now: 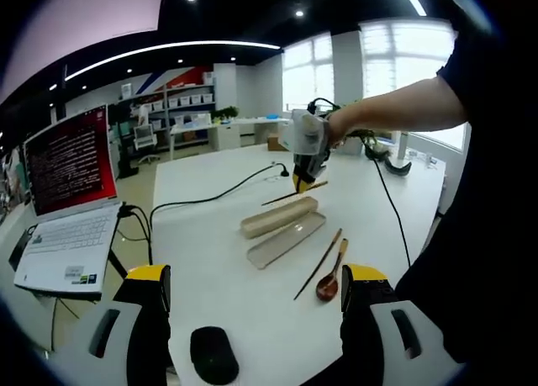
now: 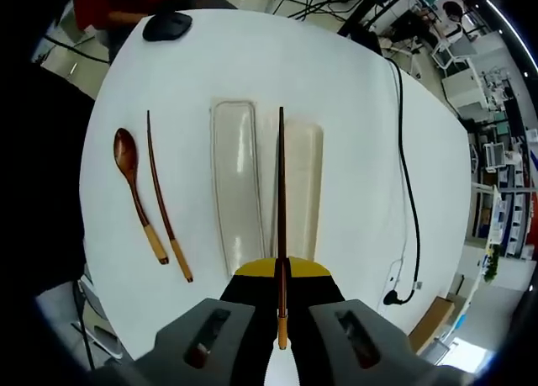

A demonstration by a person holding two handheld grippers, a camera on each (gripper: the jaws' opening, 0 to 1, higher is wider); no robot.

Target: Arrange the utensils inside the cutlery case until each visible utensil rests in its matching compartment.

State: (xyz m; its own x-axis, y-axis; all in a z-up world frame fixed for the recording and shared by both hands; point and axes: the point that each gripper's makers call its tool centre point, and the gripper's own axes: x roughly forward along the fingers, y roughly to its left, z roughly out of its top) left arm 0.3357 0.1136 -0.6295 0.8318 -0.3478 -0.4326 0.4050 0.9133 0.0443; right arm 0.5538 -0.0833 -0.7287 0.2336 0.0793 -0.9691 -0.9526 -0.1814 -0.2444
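Observation:
My right gripper (image 2: 282, 323) is shut on the light end of a dark wooden chopstick (image 2: 281, 209). It holds the chopstick above the left edge of the beige case half (image 2: 304, 184). Beside that half lies the paler, shallow case half (image 2: 235, 180). Further left on the white table (image 2: 353, 83) rest a second chopstick (image 2: 164, 197) and a wooden spoon (image 2: 134, 188). In the left gripper view, the right gripper (image 1: 304, 177) hovers over the far end of the beige case half (image 1: 279, 217). The shallow half (image 1: 286, 240), loose chopstick (image 1: 318, 264) and spoon (image 1: 332, 275) lie nearer. My left gripper (image 1: 256, 281) hangs open.
A black mouse (image 1: 212, 355) sits between my left jaws near the table edge. An open laptop (image 1: 71, 209) stands to the left off the table. A black cable (image 2: 405, 193) runs along the table to a plug beside the case. A person's arm (image 1: 395, 108) reaches in from the right.

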